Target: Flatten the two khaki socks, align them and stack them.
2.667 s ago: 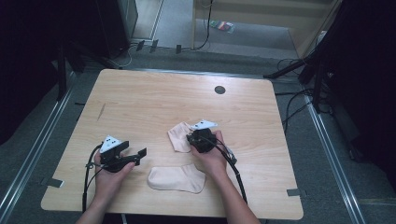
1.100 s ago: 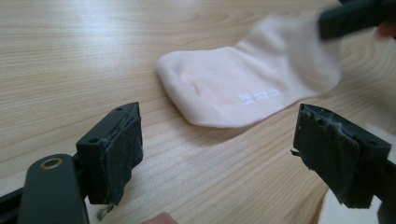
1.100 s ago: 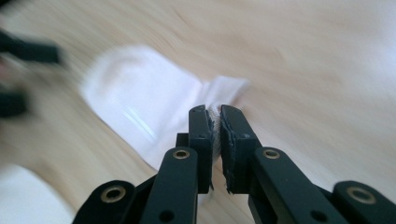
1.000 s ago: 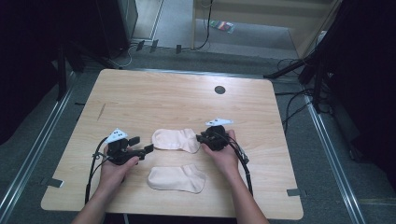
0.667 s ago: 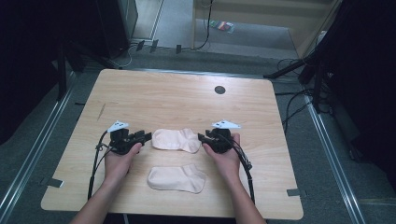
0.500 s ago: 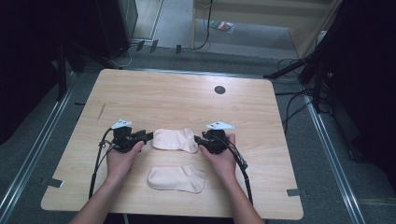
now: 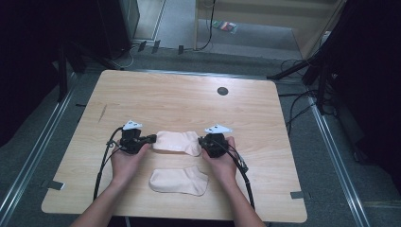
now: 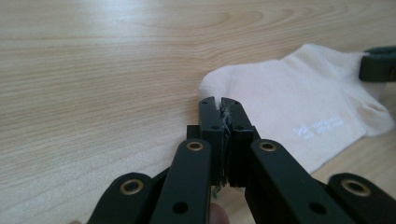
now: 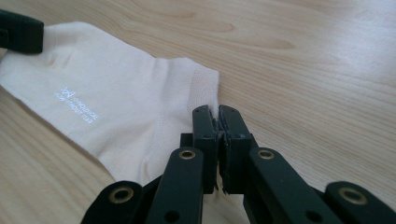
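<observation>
Step in hand: both claws had just been closing on the far sock (image 7: 177,141), one at each end, so the pinch looked made and the lift not yet begun.
Left claw (image 7: 150,138): clamped tight on the sock's left end; in the left gripper view a sliver of fabric showed between the pressed jaws (image 8: 222,122).
Right claw (image 7: 202,141): likewise clamped, on the sock's right end, with the edge of the cloth caught at the tips in the right gripper view (image 9: 215,122).
Far sock: lay flat on the table (image 7: 179,99), stretched between the two claws, a small white print on its upper face (image 9: 77,106).
Near sock (image 7: 178,180): lay flat closer to the person, between the forearms, apart from the far sock and untouched.
Likely aim: judged from the layout, to carry the held sock onto the near one so the pair lay matched.
Next move calls for: raising both ends together and evenly, keeping the cloth lightly taut so it neither sagged nor slipped from either thin pinch, then drawing it toward the near sock.
Risk: each bite was only on the very edge, so a sharp pull could have freed one end.
</observation>
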